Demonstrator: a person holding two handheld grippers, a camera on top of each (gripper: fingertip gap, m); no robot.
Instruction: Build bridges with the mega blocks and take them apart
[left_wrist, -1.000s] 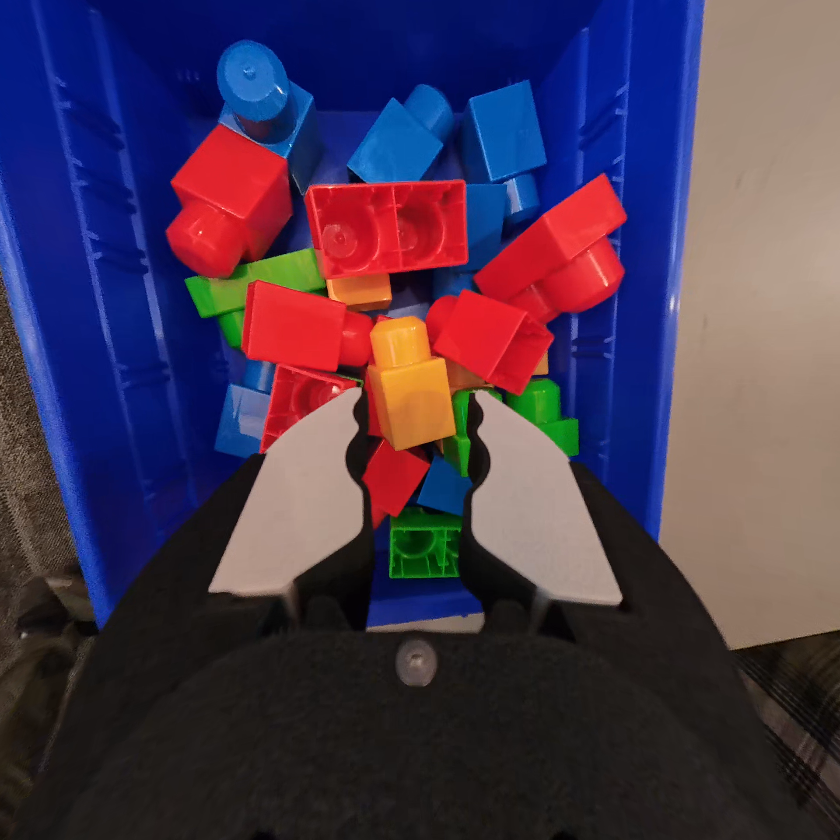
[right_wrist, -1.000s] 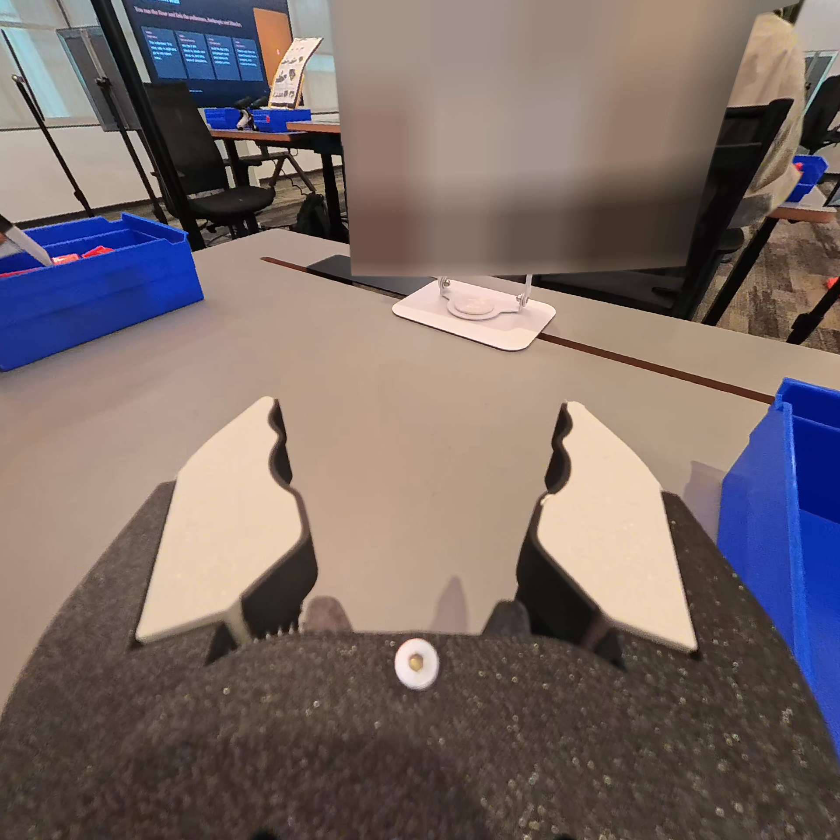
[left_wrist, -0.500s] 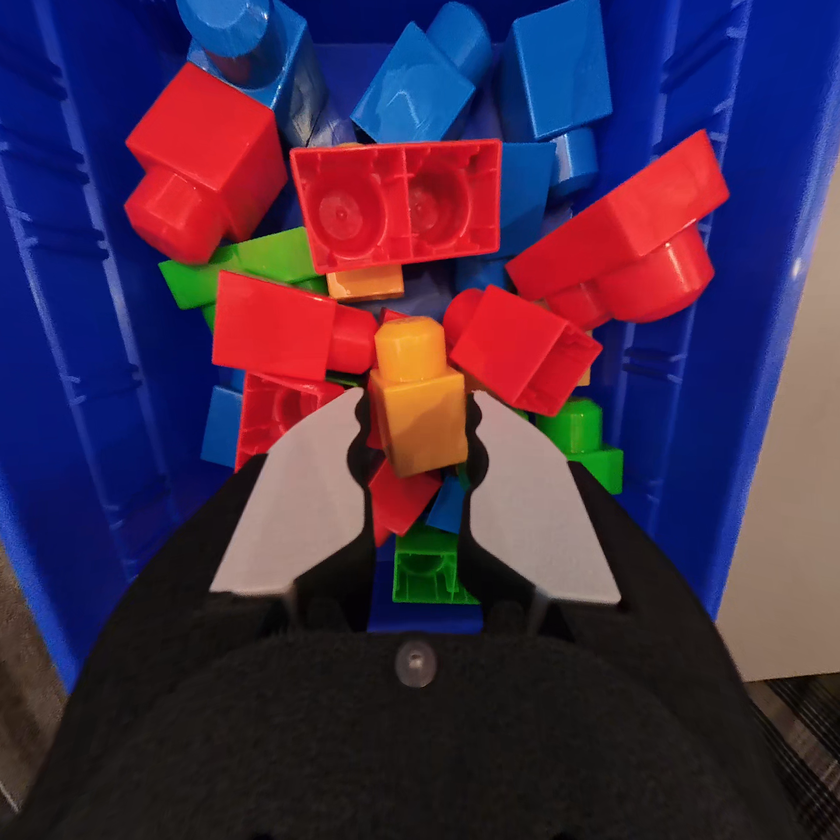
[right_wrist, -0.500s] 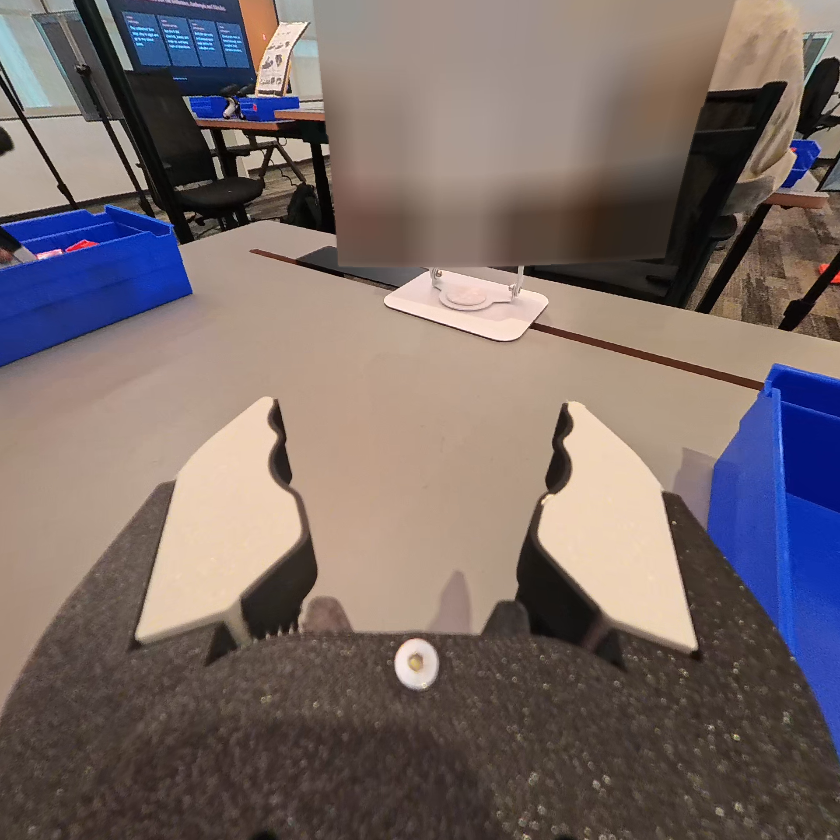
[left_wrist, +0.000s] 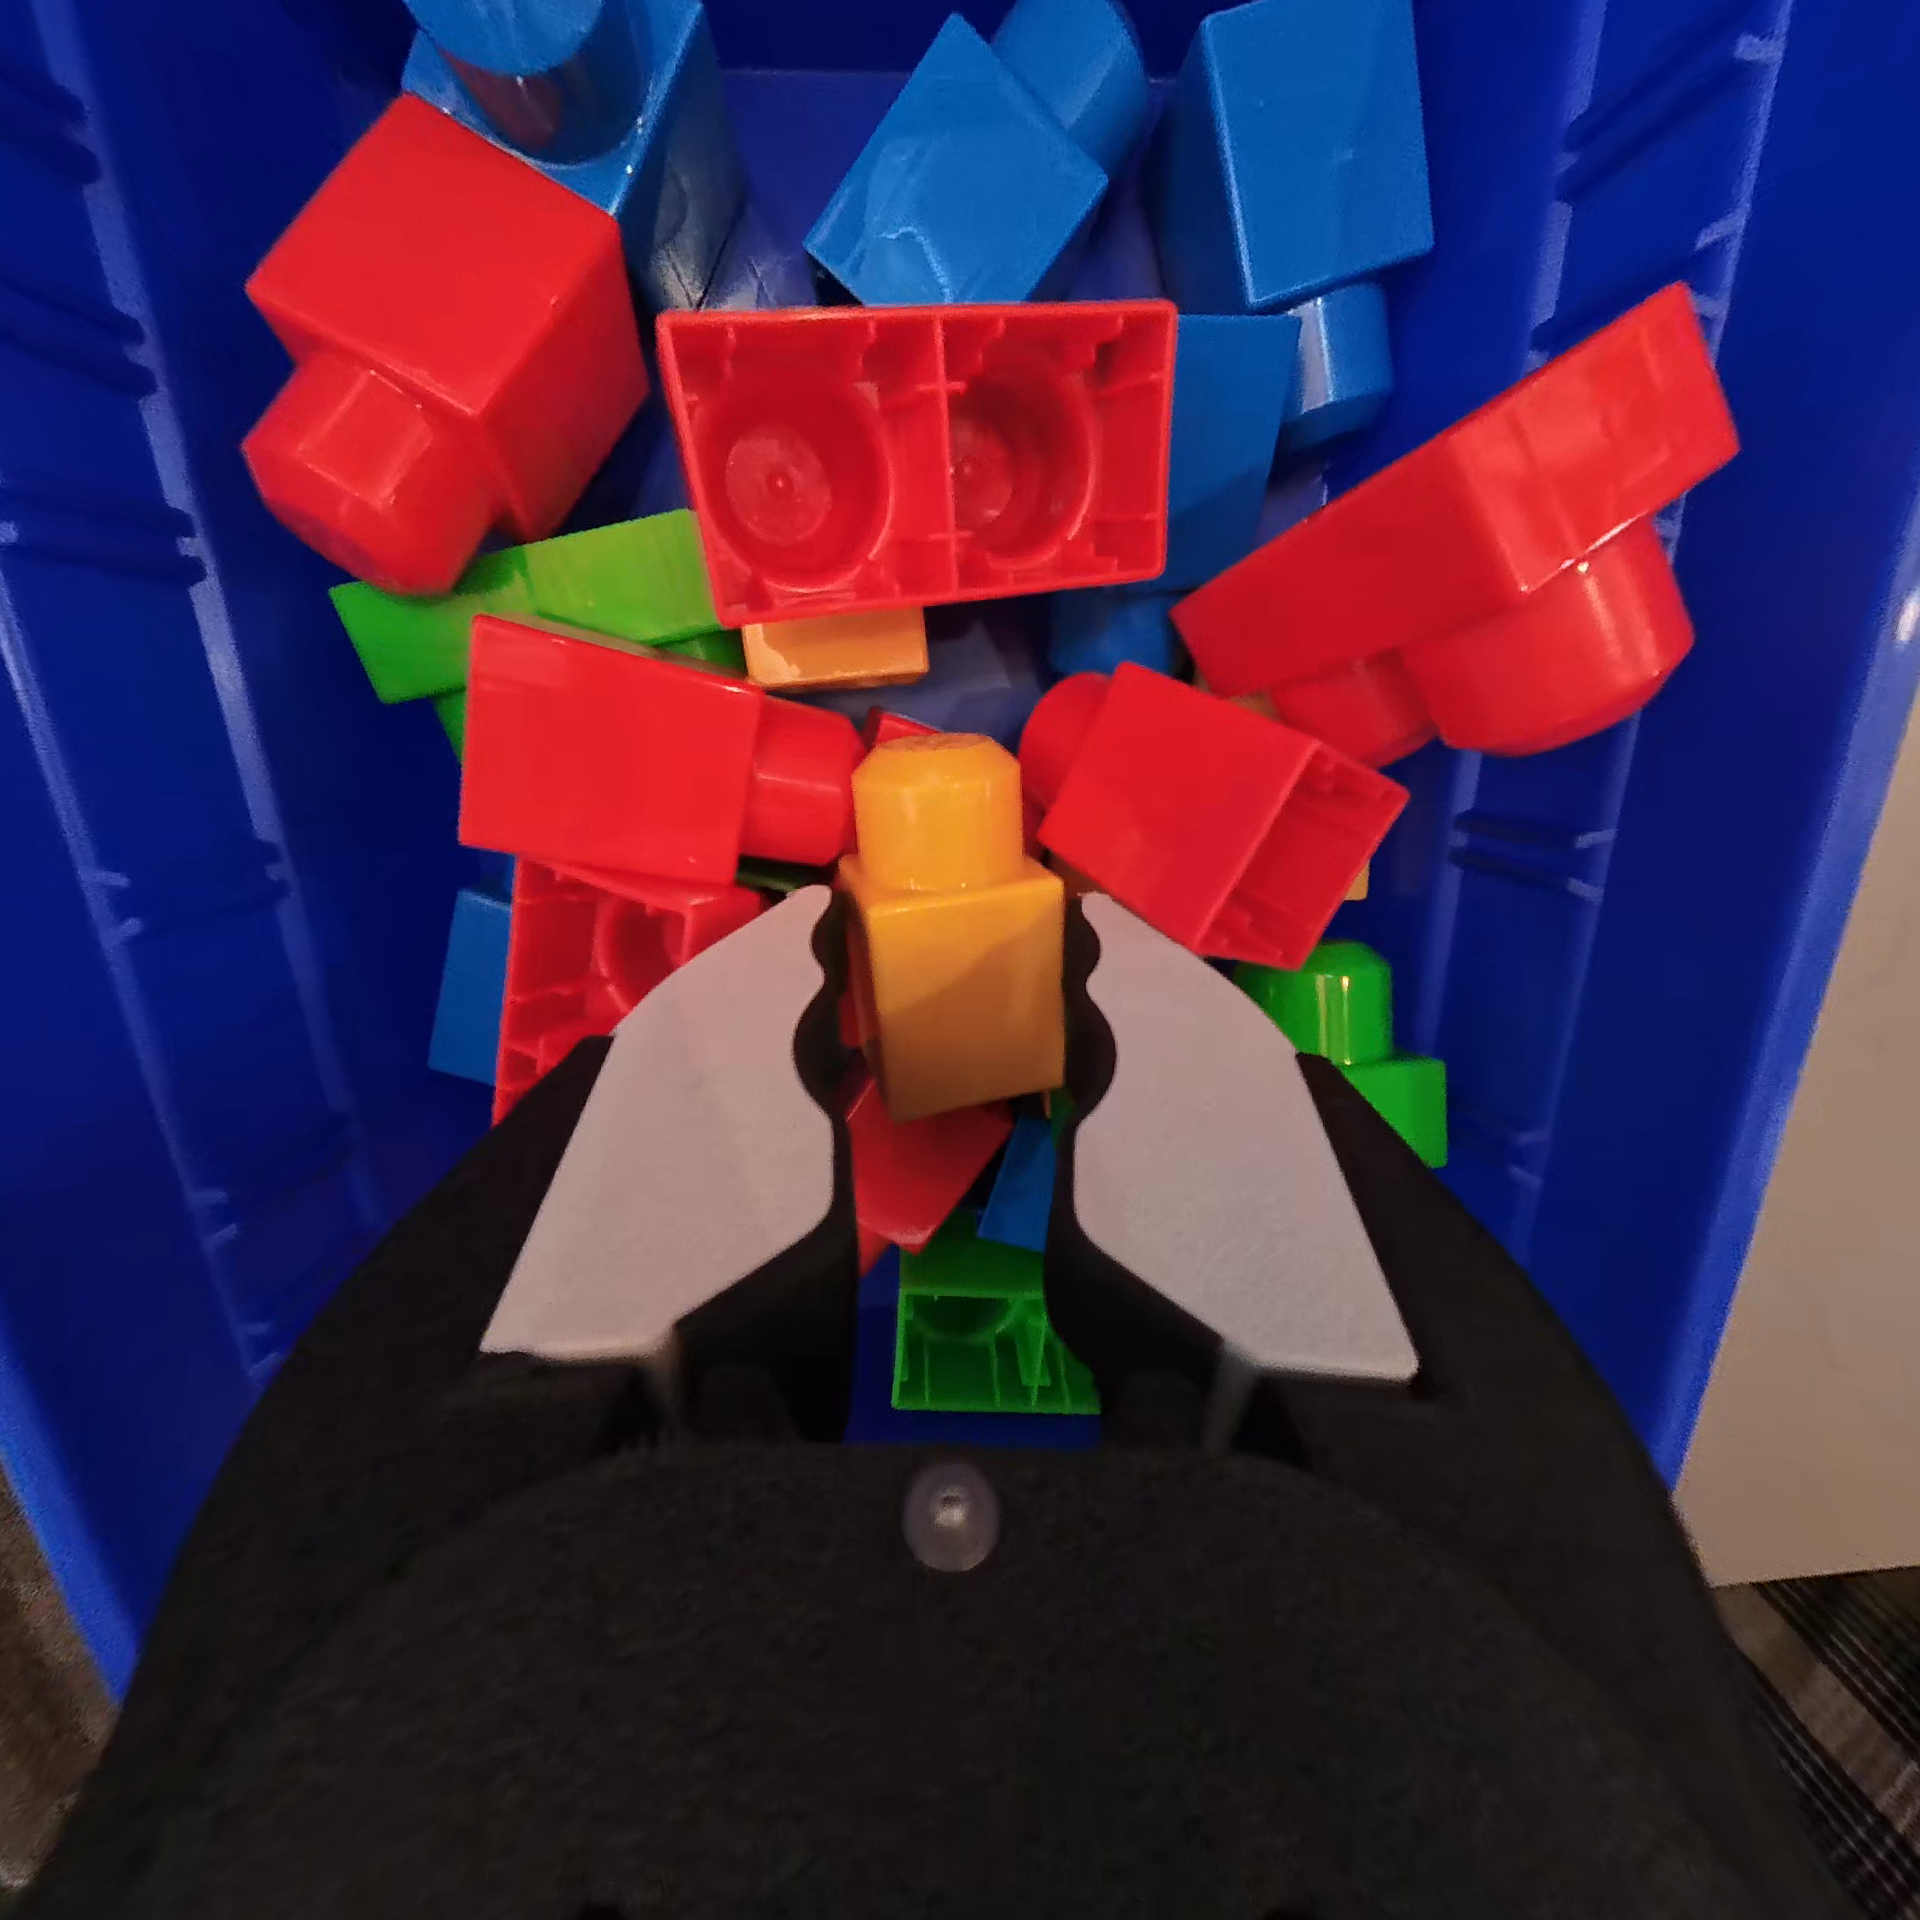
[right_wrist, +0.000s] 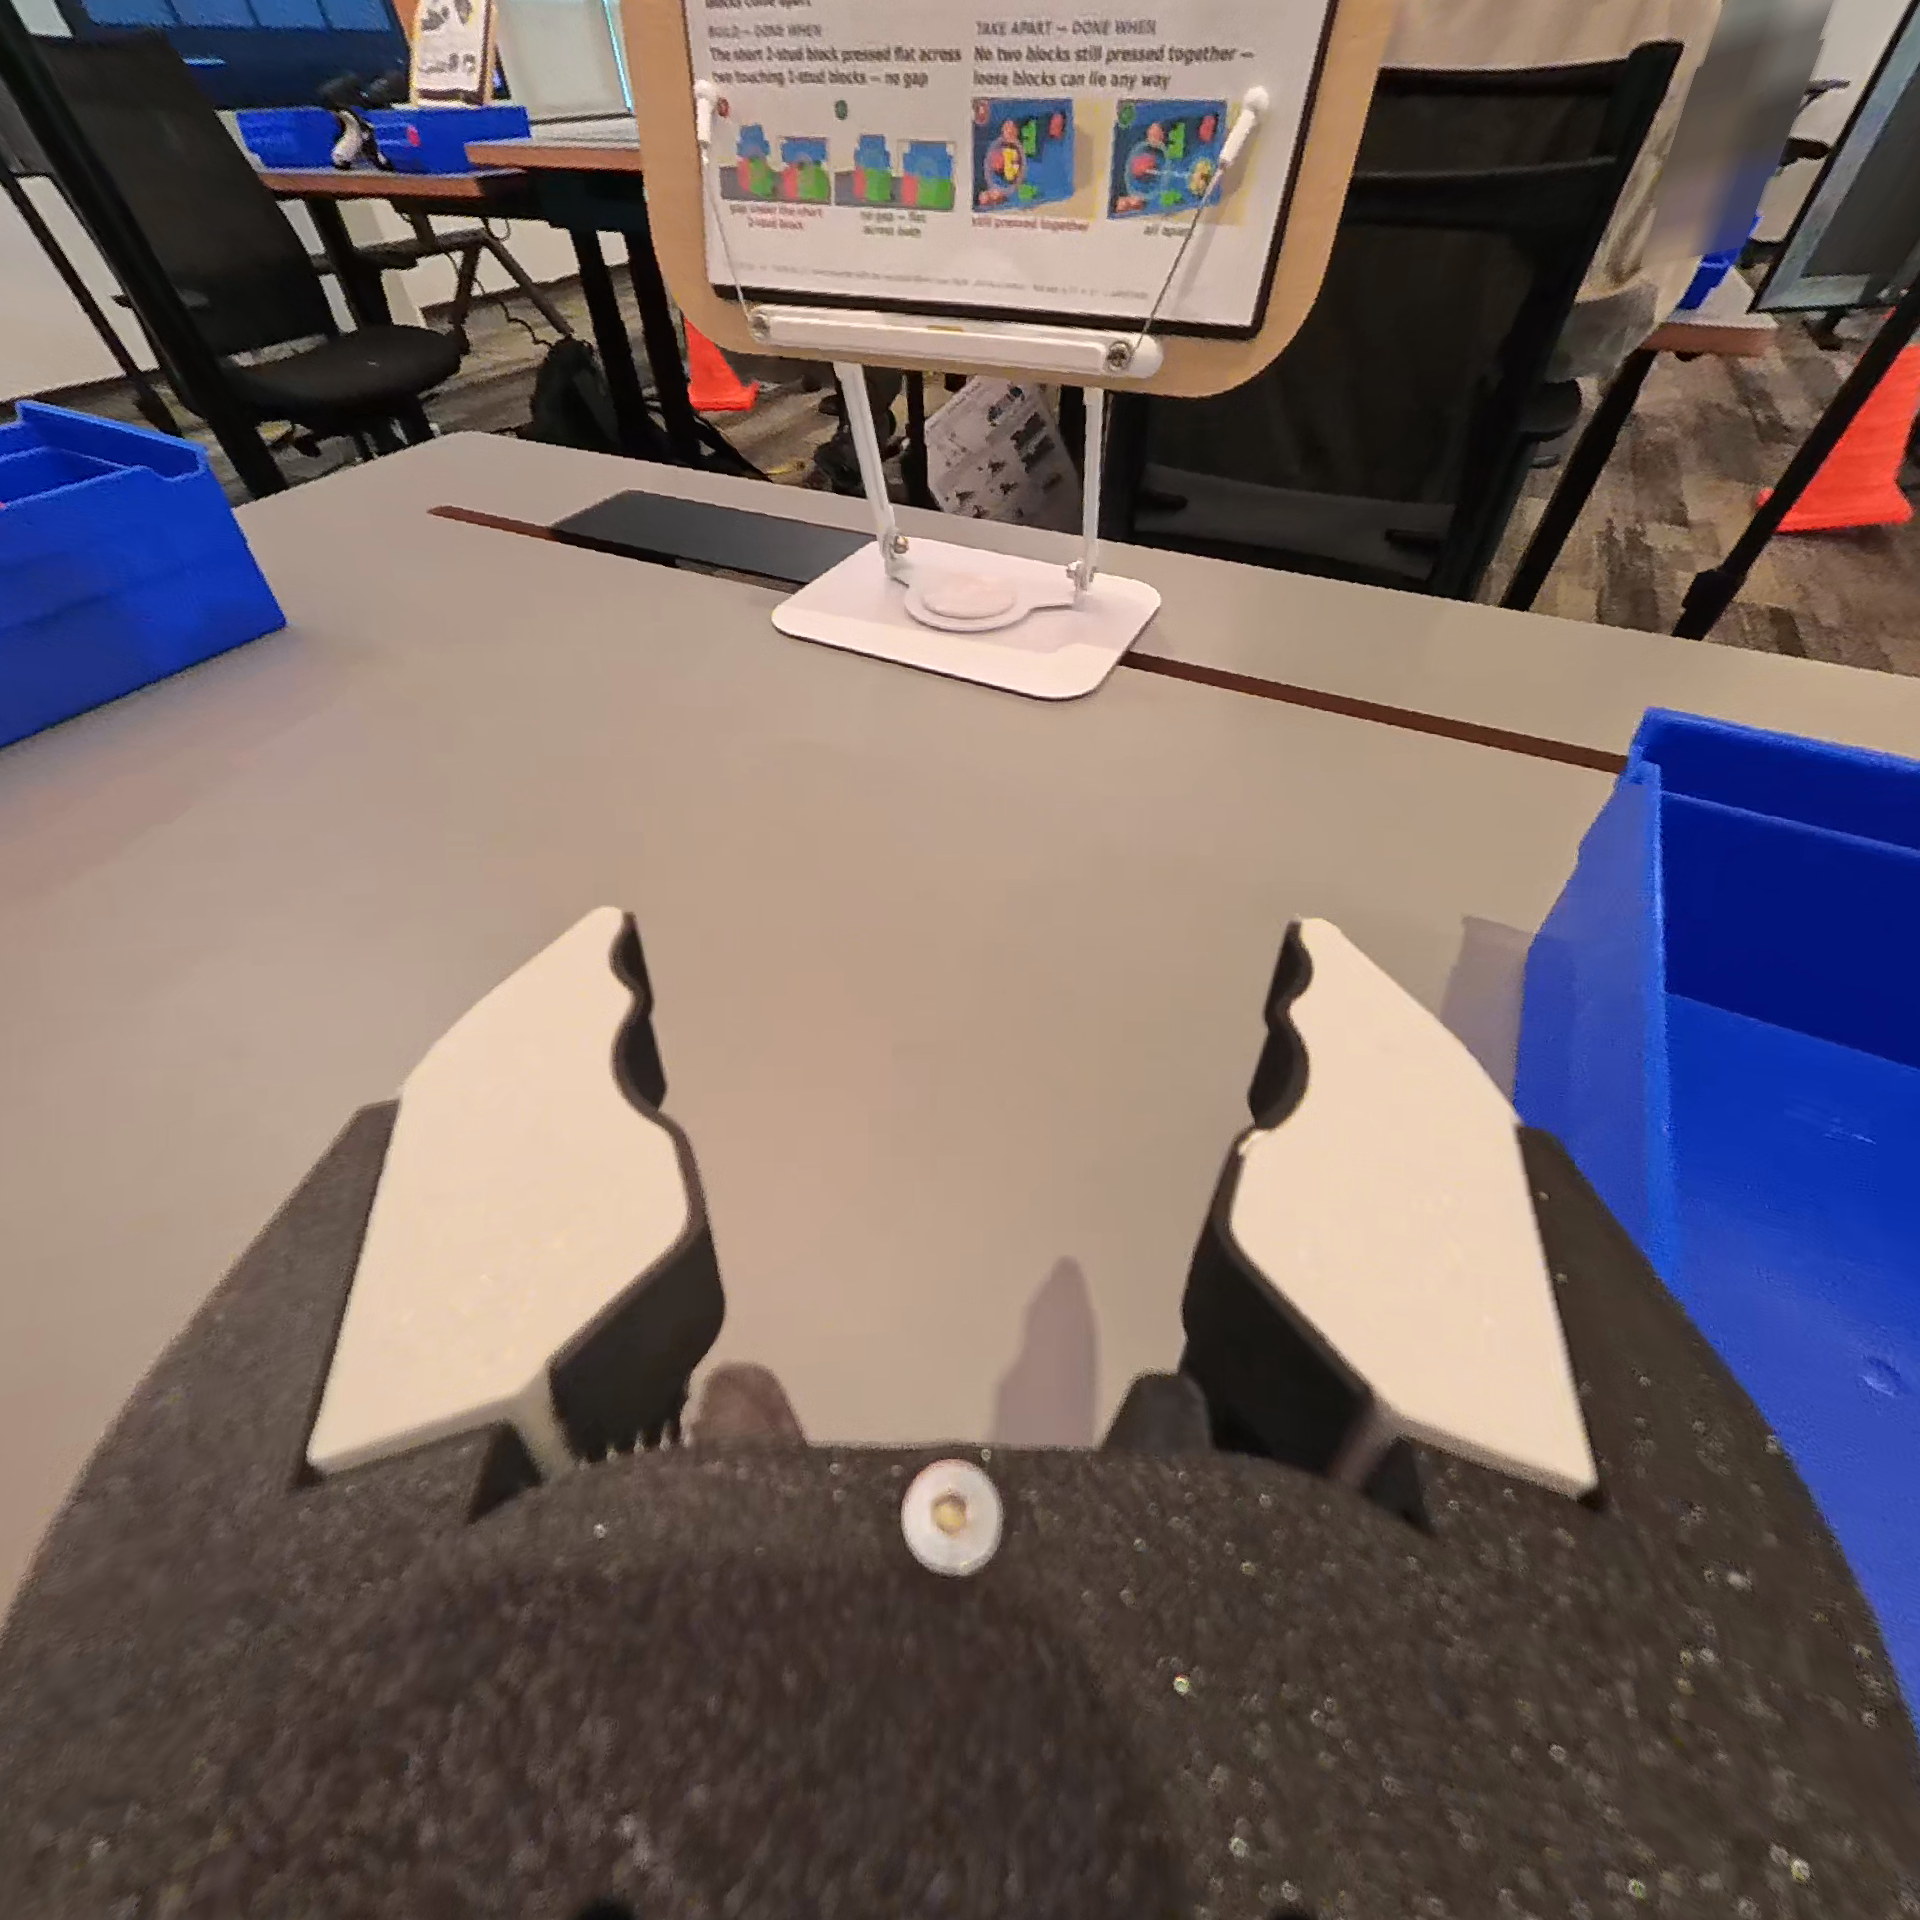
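Observation:
In the left wrist view my left gripper (left_wrist: 954, 987) is down inside a blue bin (left_wrist: 187, 831) full of loose mega blocks. Its jaws press on both sides of an orange one-stud block (left_wrist: 956, 997) that stands stud-forward in the pile. Red blocks (left_wrist: 613, 769) crowd it on the left and right (left_wrist: 1216, 821), and a red two-stud block (left_wrist: 914, 457) lies open side up behind it. Blue (left_wrist: 956, 177) and green blocks (left_wrist: 987, 1340) lie around it. In the right wrist view my right gripper (right_wrist: 961, 1039) is open and empty above the bare grey table (right_wrist: 935, 831).
A blue bin (right_wrist: 1766, 1039) stands close on the right of my right gripper and another blue bin (right_wrist: 104, 582) at the far left. A white stand (right_wrist: 966, 613) with an instruction sheet is at the back of the table, with chairs and desks behind.
My left gripper has moved down into the bin, so the orange block now sits deeper between its fingers. The right gripper has shifted slightly, still open.

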